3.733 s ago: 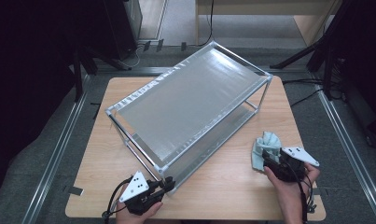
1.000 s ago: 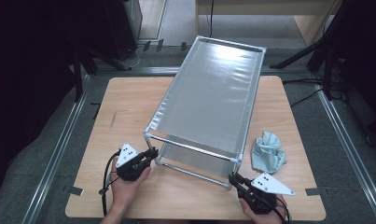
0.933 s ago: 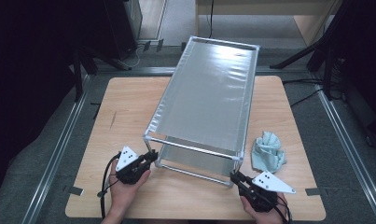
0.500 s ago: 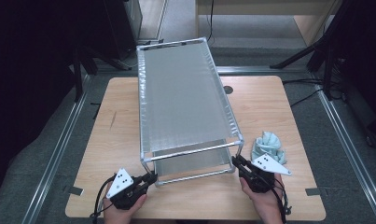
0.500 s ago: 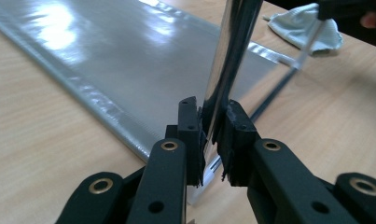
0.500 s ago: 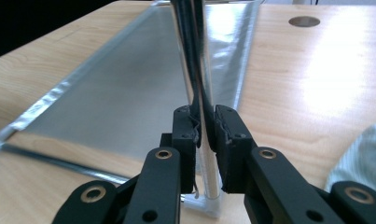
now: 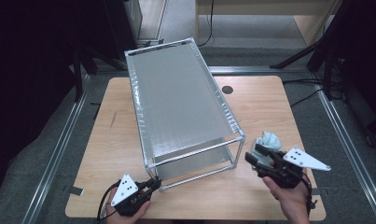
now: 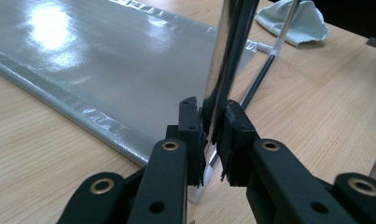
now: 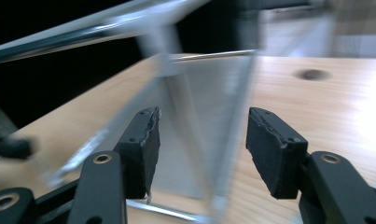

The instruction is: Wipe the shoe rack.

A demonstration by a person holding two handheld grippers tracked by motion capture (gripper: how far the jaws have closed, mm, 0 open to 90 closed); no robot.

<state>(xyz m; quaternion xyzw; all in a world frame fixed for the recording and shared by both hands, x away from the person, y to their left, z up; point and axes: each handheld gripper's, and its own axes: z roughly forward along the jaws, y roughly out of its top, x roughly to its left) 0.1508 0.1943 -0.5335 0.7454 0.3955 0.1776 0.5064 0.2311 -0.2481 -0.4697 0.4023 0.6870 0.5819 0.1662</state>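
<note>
A metal-tube rack (image 7: 176,98) with two grey shelves stands on the wooden table (image 7: 279,107), its long side running away from me. My left gripper (image 7: 154,183) is at its near left corner. In the left gripper view, that gripper (image 8: 214,116) is shut on the shiny upright leg (image 8: 225,56) just above the lower shelf (image 8: 83,56). My right gripper (image 7: 254,154) hovers just right of the near right leg. Its jaws have just been opening. In the right gripper view, that gripper (image 9: 202,126) stands open, and the blurred leg (image 9: 241,116) is beyond the pads, untouched.
A crumpled pale green cloth (image 7: 271,138) lies on the table right beside the right gripper, also seen as the cloth (image 8: 293,21) in the left gripper view. A small dark hole (image 7: 227,89) sits in the tabletop right of the rack. Metal rails and dark stands flank the table.
The rack has swung round, its far end going left. The right gripper has let go of the near right leg, opened and pulled back to the right. The left gripper keeps its grip.
</note>
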